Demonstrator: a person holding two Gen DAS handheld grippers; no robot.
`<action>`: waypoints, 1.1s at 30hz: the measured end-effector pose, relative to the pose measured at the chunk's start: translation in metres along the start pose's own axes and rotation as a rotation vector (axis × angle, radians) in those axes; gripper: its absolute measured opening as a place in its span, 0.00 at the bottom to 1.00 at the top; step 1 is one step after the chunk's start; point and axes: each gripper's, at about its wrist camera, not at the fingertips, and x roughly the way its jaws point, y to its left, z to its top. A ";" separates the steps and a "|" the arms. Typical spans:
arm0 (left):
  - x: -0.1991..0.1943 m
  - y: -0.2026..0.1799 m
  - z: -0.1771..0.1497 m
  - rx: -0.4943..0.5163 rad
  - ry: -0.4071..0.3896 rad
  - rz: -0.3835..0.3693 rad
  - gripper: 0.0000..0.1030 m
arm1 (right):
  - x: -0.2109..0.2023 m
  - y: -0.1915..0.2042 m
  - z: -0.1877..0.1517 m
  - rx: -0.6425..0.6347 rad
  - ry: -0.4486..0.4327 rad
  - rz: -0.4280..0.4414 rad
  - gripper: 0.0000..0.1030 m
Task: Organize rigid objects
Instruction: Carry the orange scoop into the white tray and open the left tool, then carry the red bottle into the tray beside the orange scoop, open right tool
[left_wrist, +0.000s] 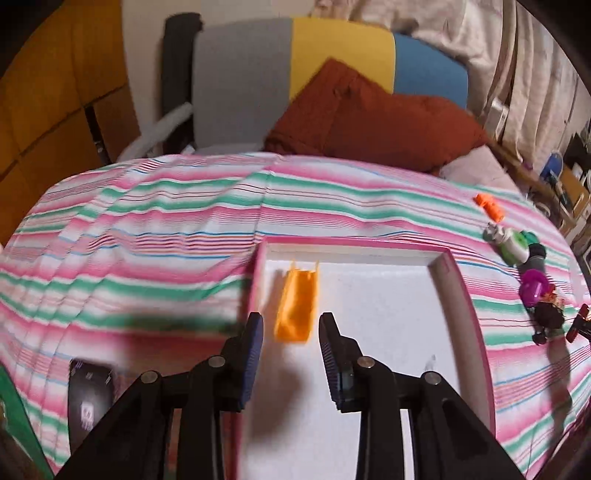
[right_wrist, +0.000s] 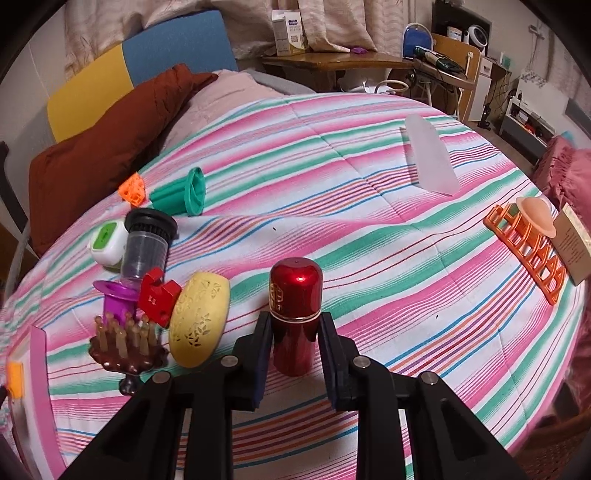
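In the left wrist view a pink-rimmed white tray (left_wrist: 354, 245) lies on the striped bedspread. An orange plastic piece (left_wrist: 297, 304) lies in its near left corner. My left gripper (left_wrist: 291, 325) is open just above the tray, with the orange piece just beyond its fingertips and not gripped. In the right wrist view my right gripper (right_wrist: 295, 328) is shut on a shiny red bottle (right_wrist: 294, 314), which stands upright between the pads. The tray's edge (right_wrist: 37, 354) shows at the far left.
Left of the red bottle lie a yellow oval case (right_wrist: 199, 319), a brown peg brush (right_wrist: 125, 343), a red block (right_wrist: 157, 293), a purple piece (right_wrist: 116, 297), a black-capped cup (right_wrist: 146, 243), a green funnel (right_wrist: 181, 192). An orange rack (right_wrist: 528, 251) and a clear block (right_wrist: 430, 157) lie to the right.
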 end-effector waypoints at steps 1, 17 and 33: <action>-0.005 0.002 -0.005 -0.011 -0.007 -0.008 0.30 | -0.002 0.001 0.000 -0.002 -0.004 0.008 0.24; -0.047 -0.001 -0.069 0.004 -0.018 -0.145 0.30 | -0.090 0.191 -0.044 -0.336 -0.045 0.396 0.24; -0.064 0.034 -0.090 0.010 -0.058 -0.121 0.30 | -0.009 0.394 -0.118 -0.530 0.203 0.403 0.24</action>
